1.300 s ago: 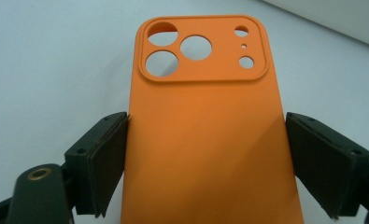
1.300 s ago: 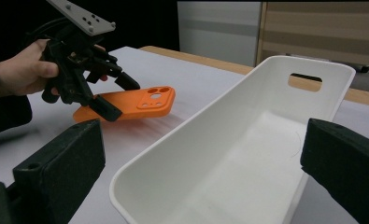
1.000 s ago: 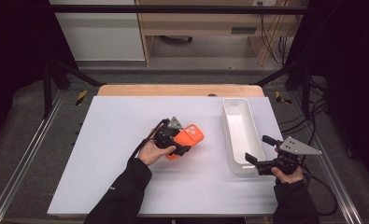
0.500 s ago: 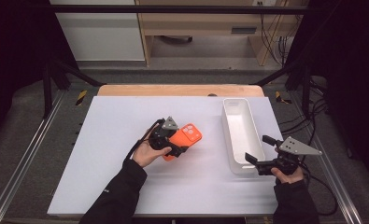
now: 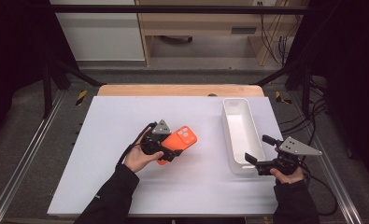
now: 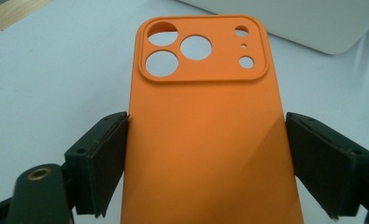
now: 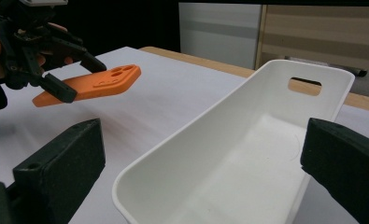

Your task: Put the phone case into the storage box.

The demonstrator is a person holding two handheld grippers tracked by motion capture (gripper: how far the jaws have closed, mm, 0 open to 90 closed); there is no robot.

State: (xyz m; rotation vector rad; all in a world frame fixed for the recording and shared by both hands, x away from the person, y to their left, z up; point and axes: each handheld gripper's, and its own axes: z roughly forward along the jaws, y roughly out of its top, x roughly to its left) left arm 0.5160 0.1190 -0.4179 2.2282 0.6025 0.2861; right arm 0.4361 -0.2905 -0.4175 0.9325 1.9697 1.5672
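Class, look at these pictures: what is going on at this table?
A person works at a white table with a gripper in each hand. The left gripper is shut on an orange phone case, clamping its two long edges and holding it off the table, camera cut-outs pointing away from the hand. The right gripper is open, its jaws standing either side of the near end of a white tray, which is empty. The case is not yet in the tray.

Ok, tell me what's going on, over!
Left tongs shut on orange phone case, lifted off the table. Right tongs open at white bin end. Nothing between case and bin.
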